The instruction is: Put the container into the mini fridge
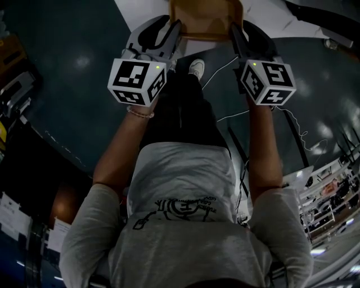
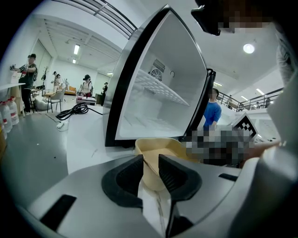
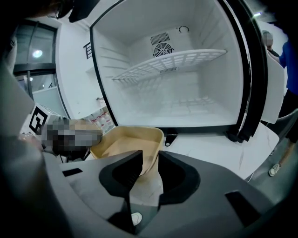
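Note:
A tan, open-topped container (image 1: 205, 17) hangs in the air between my two grippers, in front of the person. My left gripper (image 1: 173, 32) is shut on its left wall, which runs between the dark pads (image 2: 130, 174). My right gripper (image 1: 236, 32) is shut on the opposite wall. In the left gripper view the container (image 2: 160, 148) lies just ahead of my left gripper (image 2: 151, 171); in the right gripper view the container (image 3: 132, 142) lies just ahead of my right gripper (image 3: 151, 169). The white mini fridge (image 3: 177, 88) stands open straight ahead, and it also shows, seen from the side, as the mini fridge (image 2: 158, 93).
A wire shelf (image 3: 172, 65) crosses the fridge's upper half, with a fan grille on the back wall. The fridge door (image 3: 274, 83) stands open at the right. A black cable (image 2: 72, 111) lies on the floor at the left, with people and tables far behind. A shoe (image 1: 196, 67) shows below the container.

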The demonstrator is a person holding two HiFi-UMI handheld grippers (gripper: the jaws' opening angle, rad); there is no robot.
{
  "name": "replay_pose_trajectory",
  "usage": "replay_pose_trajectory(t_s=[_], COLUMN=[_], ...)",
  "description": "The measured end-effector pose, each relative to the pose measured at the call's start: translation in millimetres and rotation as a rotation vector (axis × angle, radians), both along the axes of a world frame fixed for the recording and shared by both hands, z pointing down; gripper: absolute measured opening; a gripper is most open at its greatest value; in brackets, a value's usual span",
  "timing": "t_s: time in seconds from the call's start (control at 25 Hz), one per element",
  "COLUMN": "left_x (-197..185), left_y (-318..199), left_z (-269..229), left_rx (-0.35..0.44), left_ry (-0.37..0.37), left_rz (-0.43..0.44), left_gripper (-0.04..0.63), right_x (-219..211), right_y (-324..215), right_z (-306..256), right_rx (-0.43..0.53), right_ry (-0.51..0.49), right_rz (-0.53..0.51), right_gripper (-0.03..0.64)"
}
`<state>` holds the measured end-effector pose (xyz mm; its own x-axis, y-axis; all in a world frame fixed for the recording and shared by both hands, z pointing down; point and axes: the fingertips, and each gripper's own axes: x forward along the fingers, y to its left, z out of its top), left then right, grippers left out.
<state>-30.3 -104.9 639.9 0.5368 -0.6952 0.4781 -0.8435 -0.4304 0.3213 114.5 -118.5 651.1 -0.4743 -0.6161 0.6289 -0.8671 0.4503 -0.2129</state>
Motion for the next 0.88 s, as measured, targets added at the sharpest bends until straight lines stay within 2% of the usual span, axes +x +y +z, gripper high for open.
replay_pose_trajectory(t_s=[0.88], left_x=[-7], left_y=[-6], left_z=[-80], left_rx=[0.075], left_ry=[0.005], left_rz=[0.009], left_gripper=[0.112], right_x=[-6], right_y=[-4], right_z=[-86], right_rx=[0.079], right_ry=[-0.045], right_rz=[0.038], right_gripper=[0.106])
